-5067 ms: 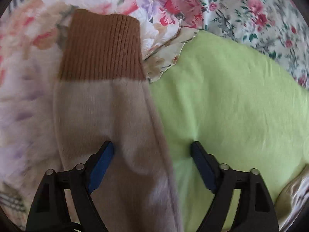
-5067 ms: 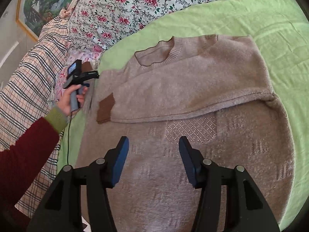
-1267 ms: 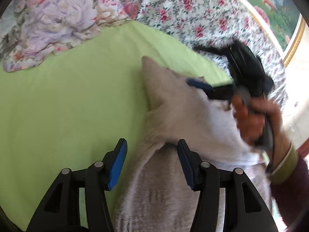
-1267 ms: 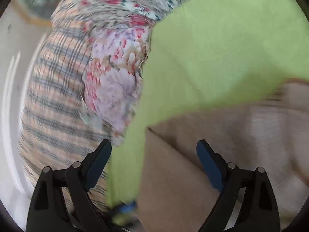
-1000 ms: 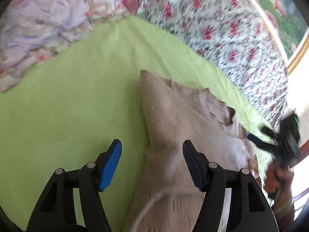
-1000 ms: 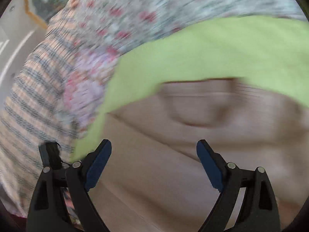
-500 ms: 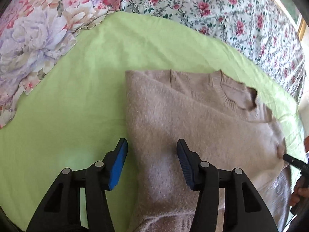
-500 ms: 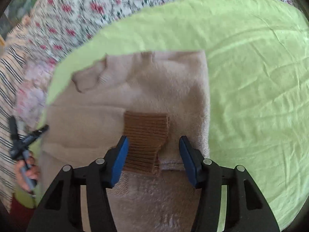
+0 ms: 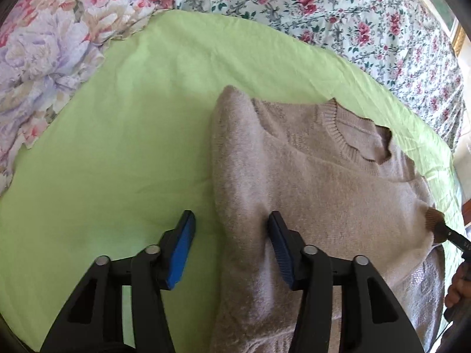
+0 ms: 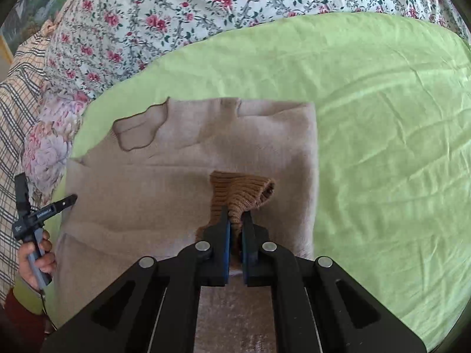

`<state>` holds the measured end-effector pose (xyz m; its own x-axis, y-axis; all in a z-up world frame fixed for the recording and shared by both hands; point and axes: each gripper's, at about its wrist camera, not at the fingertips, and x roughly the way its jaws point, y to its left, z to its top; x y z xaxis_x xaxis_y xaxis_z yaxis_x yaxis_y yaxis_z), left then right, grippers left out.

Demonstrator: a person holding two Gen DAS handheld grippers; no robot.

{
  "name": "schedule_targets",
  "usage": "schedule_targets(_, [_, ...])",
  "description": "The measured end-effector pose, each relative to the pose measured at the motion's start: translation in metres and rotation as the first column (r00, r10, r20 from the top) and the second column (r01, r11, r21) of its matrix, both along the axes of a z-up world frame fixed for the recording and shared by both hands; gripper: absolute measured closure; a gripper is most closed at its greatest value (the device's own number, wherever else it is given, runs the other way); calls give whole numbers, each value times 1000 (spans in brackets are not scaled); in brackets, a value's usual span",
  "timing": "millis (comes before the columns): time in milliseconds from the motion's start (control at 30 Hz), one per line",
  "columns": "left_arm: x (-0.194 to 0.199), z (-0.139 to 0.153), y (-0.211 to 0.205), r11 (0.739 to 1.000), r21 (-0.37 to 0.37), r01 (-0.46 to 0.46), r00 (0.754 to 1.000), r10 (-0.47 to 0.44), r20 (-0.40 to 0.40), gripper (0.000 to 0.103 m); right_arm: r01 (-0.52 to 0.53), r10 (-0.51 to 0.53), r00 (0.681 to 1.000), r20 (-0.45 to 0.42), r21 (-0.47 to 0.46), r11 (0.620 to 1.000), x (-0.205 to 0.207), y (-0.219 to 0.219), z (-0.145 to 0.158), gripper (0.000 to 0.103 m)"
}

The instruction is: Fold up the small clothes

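A beige knit sweater (image 9: pixel 318 182) lies on a lime-green sheet (image 9: pixel 123 135), both sleeves folded across its body, neckline at the far side. My left gripper (image 9: pixel 229 235) is open over the sweater's left folded edge, one finger on the sheet, one on the knit. My right gripper (image 10: pixel 235 220) is shut on the brown ribbed cuff (image 10: pixel 238 191) of a sleeve lying on the sweater (image 10: pixel 164 176). The left gripper also shows in the right wrist view (image 10: pixel 47 206), and the cuff in the left wrist view (image 9: pixel 432 217).
A floral bedspread (image 10: pixel 182 11) lies beyond the sheet. A pale floral pillow (image 9: pixel 44 44) sits at the left, with plaid bedding (image 10: pixel 14 94) beside it. The green sheet (image 10: pixel 382 117) extends right of the sweater.
My right gripper has closed on the brown cuff, which is now bunched and lifted. My left gripper has shifted slightly along the sweater's left edge and stays open.
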<state>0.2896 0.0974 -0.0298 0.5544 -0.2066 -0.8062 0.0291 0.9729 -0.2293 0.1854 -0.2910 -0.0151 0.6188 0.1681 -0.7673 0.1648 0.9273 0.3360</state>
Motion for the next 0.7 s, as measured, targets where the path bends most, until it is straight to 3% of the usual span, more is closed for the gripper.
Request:
schedule_targets(33, [1,1,-1,1000,-9,14,1000,-14,8,80,-7,7,1000,9,-1,1000,0,3,3,96])
schedule_targets(67, [1,2,-2,1000,-12,24,1000,-24,19,89,-14,14,1000,13,-10,1000,-2,3,6,96])
schedule_targets(133, [1,3,-2,1000,22,14,998,-15,55,93,-36,37,999,28,-31,999,-2,9,14,96])
schedule_targets(233, [-1,-3,3,999,36,22,995,-25,97,94,-44,45,998,42,-30,999,-6,11,15,96])
schedule_targets(400, [-1,-4,11,1000,13,4,993,-5,119,93,-2,2,1000,-22,-38,999,-3,3,-5,91])
schedule_targets(533, [-10,2,18,1000,1,-11,996,11,85,93,12,-12,999,-33,-13,1000,-10,0,-7,87])
schedule_targets(700, [-63,28,5,997,24,75,990,-77,115,93,13,-13,1000,9,-9,1000,-27,-1,3,66])
